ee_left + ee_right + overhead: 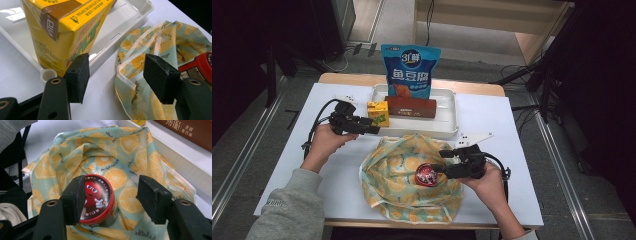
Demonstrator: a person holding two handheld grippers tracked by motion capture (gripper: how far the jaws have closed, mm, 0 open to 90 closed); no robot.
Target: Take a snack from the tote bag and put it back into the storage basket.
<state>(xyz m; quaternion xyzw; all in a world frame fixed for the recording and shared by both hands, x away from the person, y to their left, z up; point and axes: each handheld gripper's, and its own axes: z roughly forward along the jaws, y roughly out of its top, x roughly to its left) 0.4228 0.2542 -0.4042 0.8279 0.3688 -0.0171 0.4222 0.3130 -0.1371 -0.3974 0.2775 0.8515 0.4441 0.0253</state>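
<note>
While it lies on its side on the orange-print cloth bag (412, 180), the red candy tin (427, 175) shows its printed lid toward the right gripper (443, 161). In the right gripper view the tin (98, 200) sits between the two black jaws, just against the left one and clear of the right one, so the jaws stand fairly wide and do not press on it. The bag (105, 165) spreads under and around the tin, crumpled, with a clear strip along its edge seen in the left gripper view (140, 50).

Just behind the bag on the white table (512, 125) rests a white tray (447, 131). A yellow drink carton (378, 113) stands at the tray's left end, a brown box (411, 107) lies along its middle, and a blue snack pouch (410, 70) stands upright at its back edge.

At the left, the left gripper (373, 130) points toward the carton, held in the person's left hand (325, 142). In the left gripper view its jaws are wide apart with nothing between them; the carton (65, 32) stands just beyond the left jaw, and whether they touch I cannot tell. The red tin (200, 65) shows behind the right jaw
</note>
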